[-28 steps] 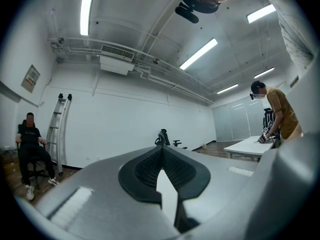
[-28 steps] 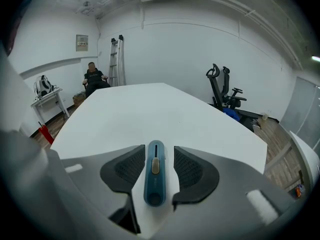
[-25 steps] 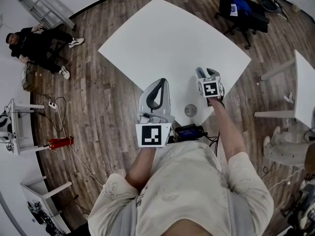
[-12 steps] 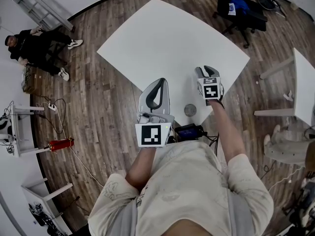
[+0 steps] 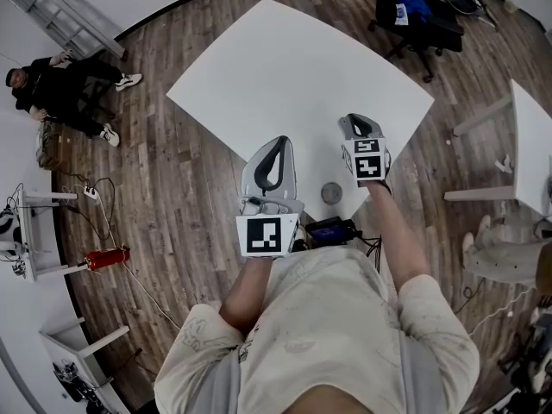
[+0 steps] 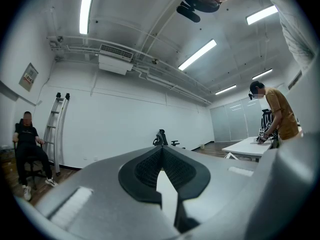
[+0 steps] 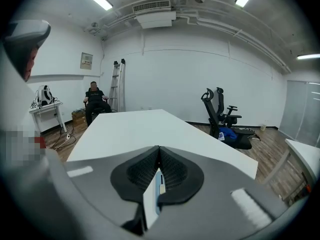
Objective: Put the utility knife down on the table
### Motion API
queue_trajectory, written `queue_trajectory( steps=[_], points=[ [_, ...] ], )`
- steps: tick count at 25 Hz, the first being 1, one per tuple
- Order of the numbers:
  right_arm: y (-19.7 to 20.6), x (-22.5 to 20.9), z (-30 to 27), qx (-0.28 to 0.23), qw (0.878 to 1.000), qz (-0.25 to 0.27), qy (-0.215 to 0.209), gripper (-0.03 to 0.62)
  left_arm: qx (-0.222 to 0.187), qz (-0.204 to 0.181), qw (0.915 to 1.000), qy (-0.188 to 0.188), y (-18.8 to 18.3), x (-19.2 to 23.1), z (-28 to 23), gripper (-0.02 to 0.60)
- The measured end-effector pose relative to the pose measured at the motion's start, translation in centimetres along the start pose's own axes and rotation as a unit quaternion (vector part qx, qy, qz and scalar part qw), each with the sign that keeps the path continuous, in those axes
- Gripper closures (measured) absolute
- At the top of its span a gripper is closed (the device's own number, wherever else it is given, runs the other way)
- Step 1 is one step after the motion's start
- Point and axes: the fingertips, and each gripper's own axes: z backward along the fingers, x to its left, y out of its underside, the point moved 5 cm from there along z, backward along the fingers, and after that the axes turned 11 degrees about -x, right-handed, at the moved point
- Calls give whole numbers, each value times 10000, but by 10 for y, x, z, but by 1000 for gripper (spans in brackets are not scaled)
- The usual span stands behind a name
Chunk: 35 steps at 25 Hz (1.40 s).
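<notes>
While you hold both tools at the near edge, the entries run from your body outward.

1. Your left gripper: pointing level, fingers pressed together, nothing between them.
2. Your right gripper: tilted downward over the near corner of the worktop. Its fingers have just been closing and are now clamped on the utility knife (a thin pale-blue strip seen edge-on, with a small yellowish patch). The knife sits only between those fingers, above the white surface and not yet set down on it.
3. Worktop: white and square, stretching away from you. The right gripper view looks along it toward the far edge.
4. Wooden floor: surrounds the worktop on all sides.
5. Office chair: black, beyond the far right corner of the worktop.
6. Seated person: past the far left end of the worktop, near the wall.
7. Ladder: leaning on the white wall, just beside that person.
</notes>
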Motion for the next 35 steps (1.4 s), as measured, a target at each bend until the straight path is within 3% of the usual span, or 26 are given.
queue_trajectory(
  steps=[10, 17, 35],
  points=[
    [-19, 3, 20, -384, 9992, -84, 37, 588, -20, -15, 10000, 74, 2, -2, 0, 563],
    [-65, 4, 39, -791, 9968, -118, 43, 588, 8, 40, 10000, 50, -11, 3, -6, 563],
    [-132, 5, 94, -1847, 9827, -68, 137, 588, -22, 77, 10000, 48, 0, 10, -18, 563]
  ],
)
